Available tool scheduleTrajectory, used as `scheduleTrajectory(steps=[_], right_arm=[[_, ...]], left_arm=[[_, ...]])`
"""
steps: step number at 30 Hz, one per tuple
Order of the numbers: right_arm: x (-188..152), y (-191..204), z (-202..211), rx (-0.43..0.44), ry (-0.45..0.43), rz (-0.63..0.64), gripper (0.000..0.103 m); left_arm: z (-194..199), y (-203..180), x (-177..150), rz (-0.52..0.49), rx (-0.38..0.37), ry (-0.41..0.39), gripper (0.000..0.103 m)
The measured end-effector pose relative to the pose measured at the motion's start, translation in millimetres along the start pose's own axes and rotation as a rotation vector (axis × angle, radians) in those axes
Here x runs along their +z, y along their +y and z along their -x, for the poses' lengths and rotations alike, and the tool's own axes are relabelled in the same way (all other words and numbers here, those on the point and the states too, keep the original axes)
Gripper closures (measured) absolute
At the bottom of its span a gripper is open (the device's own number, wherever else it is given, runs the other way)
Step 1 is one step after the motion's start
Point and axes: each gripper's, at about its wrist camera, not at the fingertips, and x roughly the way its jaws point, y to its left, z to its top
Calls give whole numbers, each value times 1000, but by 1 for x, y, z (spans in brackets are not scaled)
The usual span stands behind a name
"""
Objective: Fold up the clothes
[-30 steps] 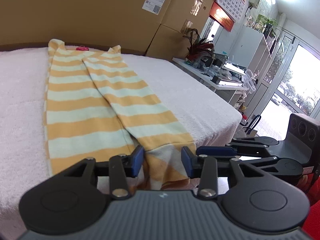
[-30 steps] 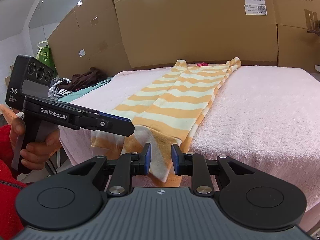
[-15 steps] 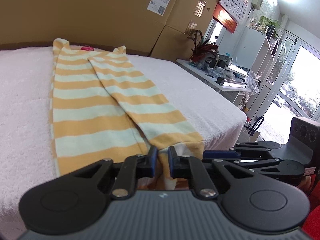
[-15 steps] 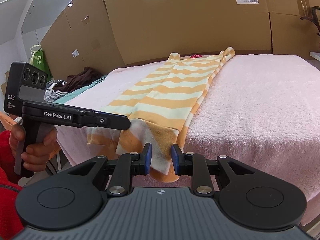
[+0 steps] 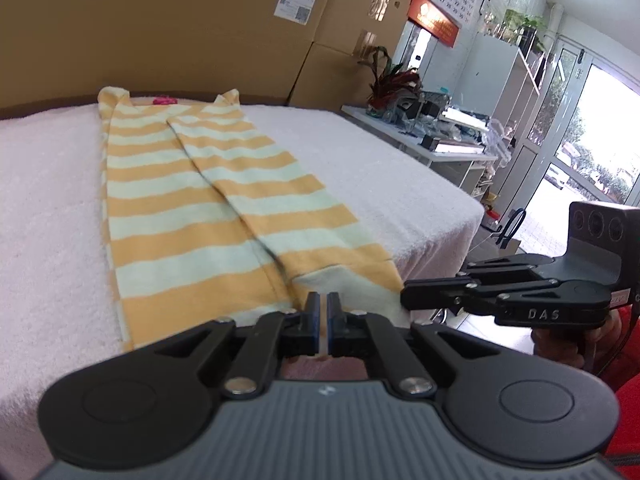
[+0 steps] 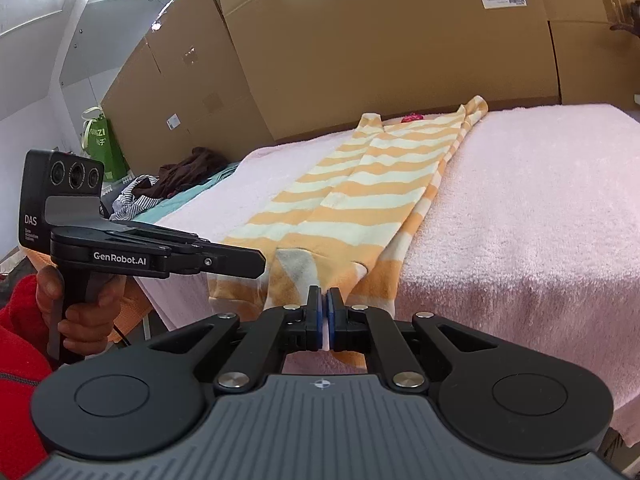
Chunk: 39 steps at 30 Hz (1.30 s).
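Both jaws just closed: left hand-held gripper (image 5: 323, 309) & right hand-held gripper (image 6: 323, 303) now pinch the striped garment's (image 5: 192, 208) near hem (each side), so lift-and-fold is prob next.

Orange-and-white striped garment (image 5: 192, 208) lies lengthwise, folded, hem overhanging the edge.

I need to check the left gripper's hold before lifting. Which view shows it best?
The right wrist view: it shows the left gripper side-on, closed on the striped garment's hem at the bed edge. The left wrist view shows only its own shut fingertips, with fabric between them.
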Motion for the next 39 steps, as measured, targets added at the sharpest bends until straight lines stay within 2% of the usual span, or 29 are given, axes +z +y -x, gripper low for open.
scheduleTrajectory(steps=[1, 3, 5, 7, 9, 10, 12, 14, 15, 16, 22, 25, 28, 33, 39], right_arm=[[-1, -2, -1, -1, 3, -11, 99], [-3, -6, -2, -5, 9, -31, 99], [-4, -9, -4, -8, 18, -48, 99], [-5, -10, -6, -3, 26, -57, 94], [-7, -10, -8, -6, 22, -57, 87], [-7, -10, -9, -14, 22, -56, 81], [-8, -11, -11, -36, 12, -54, 78], [-8, -12, -13, -36, 11, -55, 78], [-8, -13, -14, -33, 14, -58, 85], [-7, -13, -15, -29, 18, -54, 99], [-2, -10, -2, 6, -15, -28, 99], [1, -7, 4, 30, -11, -3, 99], [0, -7, 4, 29, 12, 12, 99], [-10, -13, -8, -4, 43, -20, 99], [-11, -12, -11, -33, 81, 0, 96]], left_arm=[[-1, 2, -2, 4, 11, 7, 102], [-3, 5, -5, 23, -5, 23, 96], [-4, 3, -6, 16, -23, 20, 72], [-6, -1, -7, -2, -34, 12, 62], [-9, -2, -7, -5, -45, 8, 61], [-12, -1, -6, 3, -48, 12, 62], [-16, 0, -7, 19, -54, 23, 72], [-18, 2, -7, 27, -46, 25, 89], [-18, 2, -6, 31, -43, 25, 96], [-16, 3, -6, 32, -47, 15, 103], [3, -3, 0, 15, -76, -46, 103], [6, -5, -1, 12, -96, -38, 103], [-1, -4, -8, 5, -81, -6, 103], [-19, 8, -18, 48, -54, 35, 103], [-19, 7, -21, -13, -25, 67, 103]])
